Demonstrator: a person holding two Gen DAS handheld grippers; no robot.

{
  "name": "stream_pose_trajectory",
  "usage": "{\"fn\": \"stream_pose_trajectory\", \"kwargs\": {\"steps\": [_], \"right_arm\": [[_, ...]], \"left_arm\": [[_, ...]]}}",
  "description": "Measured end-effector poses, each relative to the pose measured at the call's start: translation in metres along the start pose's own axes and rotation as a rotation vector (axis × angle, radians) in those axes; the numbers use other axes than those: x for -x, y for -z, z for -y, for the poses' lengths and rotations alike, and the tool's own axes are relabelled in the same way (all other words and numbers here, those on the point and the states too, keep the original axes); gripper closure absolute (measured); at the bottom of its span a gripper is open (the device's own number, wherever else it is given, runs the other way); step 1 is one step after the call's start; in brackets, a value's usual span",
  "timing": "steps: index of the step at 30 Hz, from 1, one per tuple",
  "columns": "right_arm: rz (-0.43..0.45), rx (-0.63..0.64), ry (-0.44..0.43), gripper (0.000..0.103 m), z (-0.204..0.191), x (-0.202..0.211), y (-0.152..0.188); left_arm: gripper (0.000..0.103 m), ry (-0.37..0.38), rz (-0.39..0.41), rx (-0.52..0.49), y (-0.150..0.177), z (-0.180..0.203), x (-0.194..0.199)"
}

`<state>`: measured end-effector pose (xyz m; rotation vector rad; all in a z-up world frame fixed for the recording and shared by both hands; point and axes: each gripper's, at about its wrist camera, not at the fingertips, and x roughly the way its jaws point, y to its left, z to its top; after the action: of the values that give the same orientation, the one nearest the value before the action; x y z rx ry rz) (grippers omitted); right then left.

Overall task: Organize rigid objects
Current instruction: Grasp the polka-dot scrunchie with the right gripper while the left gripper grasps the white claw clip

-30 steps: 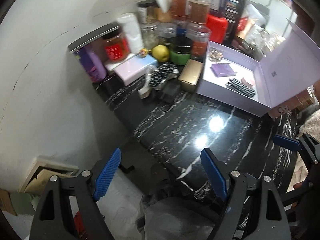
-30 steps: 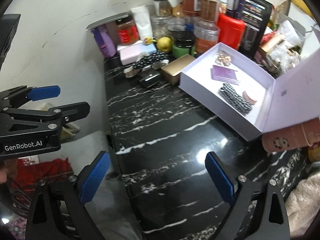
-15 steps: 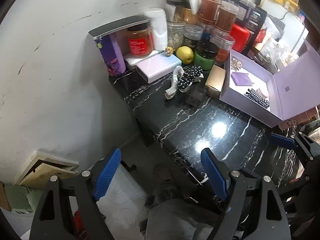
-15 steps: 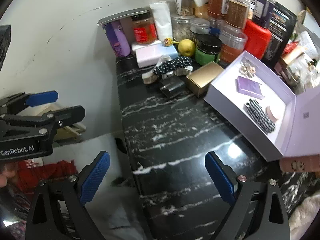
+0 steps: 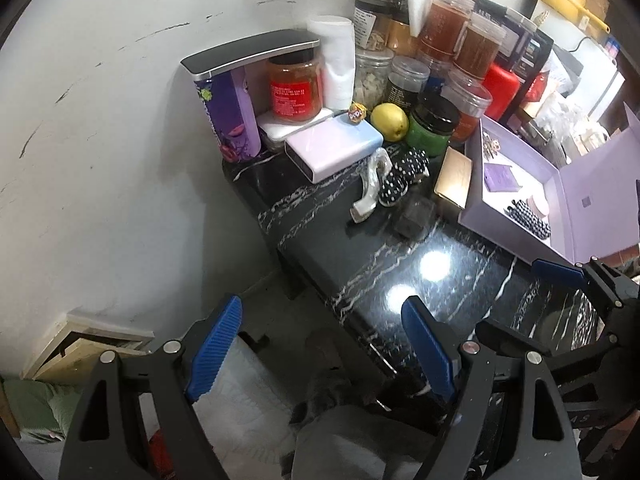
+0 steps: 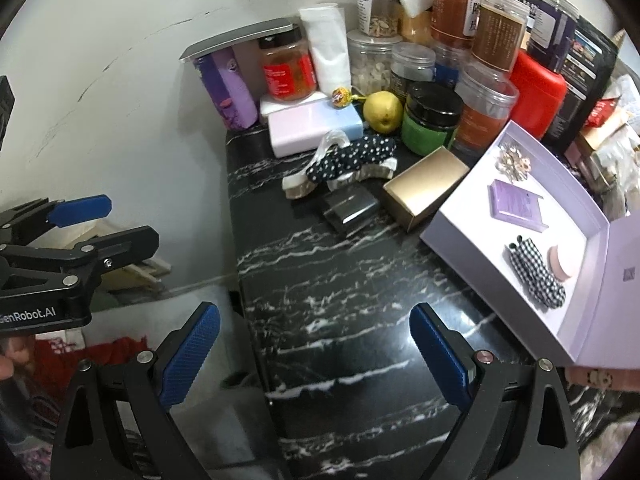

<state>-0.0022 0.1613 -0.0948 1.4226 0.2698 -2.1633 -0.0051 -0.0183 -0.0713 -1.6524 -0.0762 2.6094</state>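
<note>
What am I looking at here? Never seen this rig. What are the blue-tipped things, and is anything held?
No robot: a person carries a two-finger gripper in each hand, each with a fisheye camera looking along its fingers. The left gripper fills the bottom of the left view; the right gripper fills the bottom of the right view. Each also shows at the edge of the other's picture. Both stand open with nothing between the blue pads.

Below them is a black marble table. On it: an open lavender box already holding small items, a gold box, a dotted hair clip, a small black block, and jars along the wall.
</note>
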Motion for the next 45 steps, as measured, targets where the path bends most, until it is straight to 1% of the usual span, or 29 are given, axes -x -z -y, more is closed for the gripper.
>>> {"fn": "stream_pose_trajectory", "kwargs": {"steps": [7, 8, 10, 12, 15, 18, 21, 25, 32, 34, 35, 36, 37, 38, 39, 40, 42, 45], "right_arm": [[0.018, -0.043, -0.005, 0.007, 0.011, -0.015, -0.025], [0.018, -0.054, -0.007, 0.008, 0.012, -0.018, -0.031], [0.019, -0.071, -0.011, 0.014, 0.015, -0.024, -0.040], [0.016, -0.079, -0.007, 0.018, 0.017, -0.032, -0.050], [0.011, -0.089, -0.004, 0.019, 0.018, -0.043, -0.064], [0.004, -0.114, -0.017, 0.021, 0.022, -0.055, -0.077], [-0.002, -0.161, -0.042, 0.026, 0.030, -0.068, -0.090], [-0.012, -0.229, -0.052, 0.031, 0.040, -0.083, -0.104], [-0.042, -0.276, -0.034, 0.038, 0.051, -0.104, -0.121], [-0.067, -0.296, -0.034, 0.046, 0.055, -0.113, -0.124], [-0.074, -0.304, -0.039, 0.047, 0.056, -0.116, -0.123], [-0.083, -0.317, -0.045, 0.052, 0.057, -0.120, -0.123], [-0.091, -0.328, -0.045, 0.060, 0.059, -0.123, -0.122], [-0.101, -0.344, -0.050, 0.063, 0.061, -0.126, -0.121], [-0.112, -0.363, -0.075, 0.067, 0.064, -0.129, -0.120], [-0.117, -0.381, -0.097, 0.074, 0.066, -0.131, -0.119], [-0.114, -0.393, -0.114, 0.083, 0.069, -0.131, -0.118], [-0.090, -0.387, -0.106, 0.084, 0.072, -0.123, -0.117]], "left_arm": [[0.020, -0.020, -0.006, -0.006, -0.023, -0.009, -0.017], [0.020, -0.022, -0.008, -0.008, -0.025, -0.010, -0.019], [0.020, -0.026, -0.015, -0.020, -0.032, -0.014, -0.027], [0.020, -0.032, -0.016, -0.037, -0.038, -0.016, -0.032], [0.020, -0.038, -0.024, -0.056, -0.047, -0.020, -0.042], [0.020, -0.026, -0.036, -0.061, -0.055, -0.022, -0.053], [0.020, -0.013, -0.052, -0.070, -0.062, -0.022, -0.064], [0.020, -0.010, -0.058, -0.094, -0.069, -0.021, -0.074], [0.020, 0.008, -0.067, -0.118, -0.085, -0.017, -0.089], [0.020, 0.010, -0.070, -0.128, -0.089, -0.016, -0.092], [0.020, 0.012, -0.069, -0.132, -0.091, -0.015, -0.093], [0.020, 0.013, -0.068, -0.140, -0.093, -0.014, -0.094], [0.020, 0.014, -0.069, -0.146, -0.095, -0.013, -0.095], [0.020, 0.014, -0.068, -0.152, -0.096, -0.011, -0.096], [0.020, 0.016, -0.068, -0.155, -0.098, -0.010, -0.097], [0.020, 0.020, -0.069, -0.158, -0.100, -0.009, -0.099], [0.020, 0.029, -0.074, -0.156, -0.102, -0.007, -0.102], [0.020, 0.057, -0.073, -0.154, -0.106, -0.004, -0.103]]}}
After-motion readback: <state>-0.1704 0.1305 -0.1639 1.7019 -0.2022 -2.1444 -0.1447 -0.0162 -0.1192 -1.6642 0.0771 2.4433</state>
